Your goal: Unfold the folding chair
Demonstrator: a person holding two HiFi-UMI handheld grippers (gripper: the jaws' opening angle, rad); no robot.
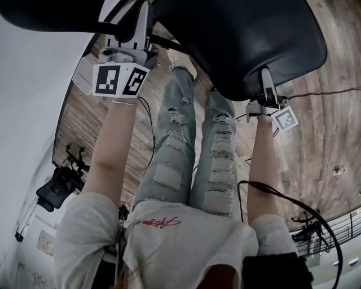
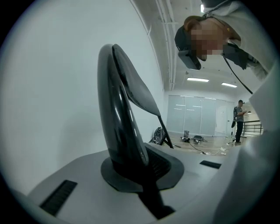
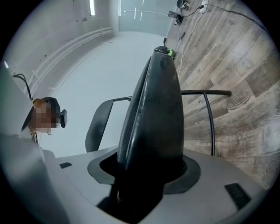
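The folding chair (image 1: 242, 34) takes up the top of the head view, above the person's legs (image 1: 192, 152) in torn jeans and the plank floor (image 1: 333, 130). Its black seat (image 1: 225, 56) fills the upper centre and upper right, with its broad face toward the camera and its rounded edge toward the lower frame. A second dark panel along the top left edge looks to be the backrest (image 1: 51, 17).

The left tongs (image 1: 141, 28), at upper left, are closed on that panel's thin edge. In the left gripper view the glossy black panel rises edge-on from between the jaws at lower centre. It curves toward the upper left centre, its long axis nearly upright in the frame. A thin frame leg (image 2: 164, 127) slants down behind it, against a white wall (image 2: 52, 87).

The right tongs (image 1: 267, 79), right of centre, stand wide apart with the seat's near edge between the jaws. In the right gripper view the seat is edge-on, narrowing from lower centre to a tip at upper centre, so its long axis points away from the tongs. The backrest curves off to its left at mid-frame. A thin black tube (image 3: 205, 92) runs out to its right over the floor planks.
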